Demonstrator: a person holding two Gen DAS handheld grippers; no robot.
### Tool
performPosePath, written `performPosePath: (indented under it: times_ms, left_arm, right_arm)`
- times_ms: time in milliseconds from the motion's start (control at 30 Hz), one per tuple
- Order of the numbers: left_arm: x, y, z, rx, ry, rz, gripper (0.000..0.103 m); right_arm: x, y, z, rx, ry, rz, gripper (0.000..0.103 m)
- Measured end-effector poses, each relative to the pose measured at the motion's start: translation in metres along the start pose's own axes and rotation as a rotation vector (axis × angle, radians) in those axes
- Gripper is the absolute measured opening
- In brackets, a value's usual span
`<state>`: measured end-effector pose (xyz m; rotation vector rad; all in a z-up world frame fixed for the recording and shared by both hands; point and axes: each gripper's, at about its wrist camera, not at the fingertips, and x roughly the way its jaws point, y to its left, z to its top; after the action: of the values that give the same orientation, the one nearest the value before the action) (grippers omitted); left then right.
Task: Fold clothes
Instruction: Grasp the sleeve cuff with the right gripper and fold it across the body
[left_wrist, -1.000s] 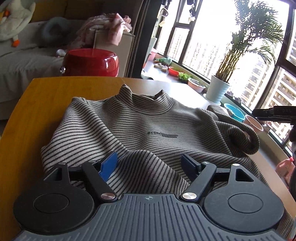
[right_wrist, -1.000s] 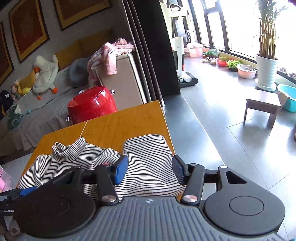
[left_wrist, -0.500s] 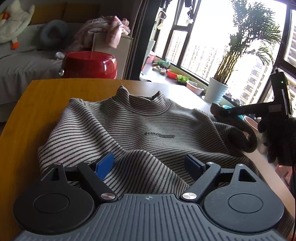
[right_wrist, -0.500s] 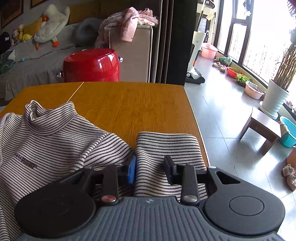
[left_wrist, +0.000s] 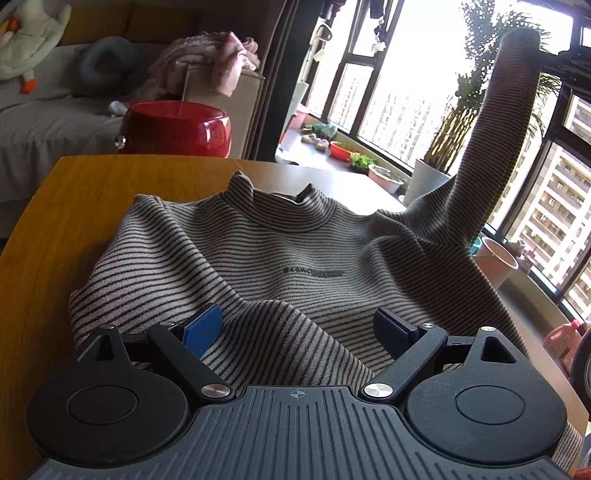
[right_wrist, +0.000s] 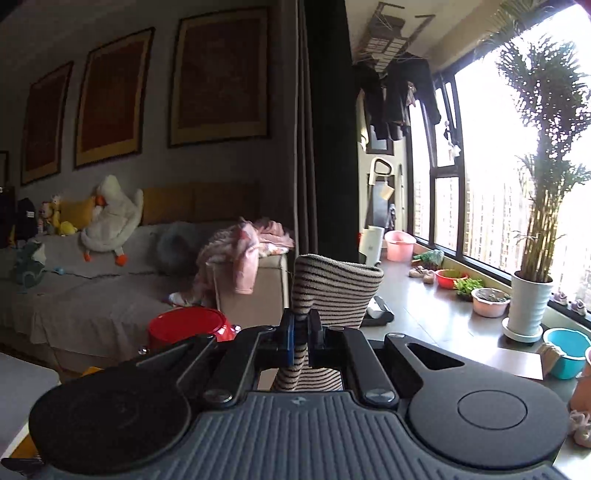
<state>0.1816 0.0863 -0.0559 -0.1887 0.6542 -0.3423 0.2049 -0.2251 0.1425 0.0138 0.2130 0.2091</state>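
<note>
On the wooden table (left_wrist: 74, 206) lies the striped sweater (left_wrist: 258, 258), front side up, with its high collar at the far end and a small dark line of writing on the chest. One second ago its sleeve lay curled on the table near the window side. Now that sleeve (left_wrist: 506, 122) stands up tall in the air like a soft tube, and the right gripper (right_wrist: 301, 338) has lifted it. Back then the right gripper's jaws were apart over the cuff; now they are squeezed tight on the cuff (right_wrist: 332, 291), and the end of it fans out above the pads.

The left gripper (left_wrist: 295, 325) hangs low over the bottom part of the sweater. Its jaws have just been opening and now stand wide, with a fold of the cloth lying between them but not pinched. One pad (left_wrist: 203, 328) is bright blue.

The sweater is a soft knit, pale grey-brown with thin dark stripes, and it has gentle wrinkles. The table is smooth and yellow-brown with a round corner. Behind it sits a shiny red round tub (left_wrist: 177, 127).
</note>
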Motion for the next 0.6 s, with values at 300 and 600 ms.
performPosePath:
  times_ms: [300, 600]
  left_arm:
    - [-0.001, 0.003, 0.000, -0.023, -0.009, -0.020, 0.094]
    - [-0.002, 0.005, 0.000, -0.028, -0.012, -0.033, 0.095]
  right_arm:
    - [0.048, 0.119, -0.041, -0.144, 0.178, 0.300, 0.006]
    - [0.108, 0.169, -0.108, -0.151, 0.402, 0.363, 0.007]
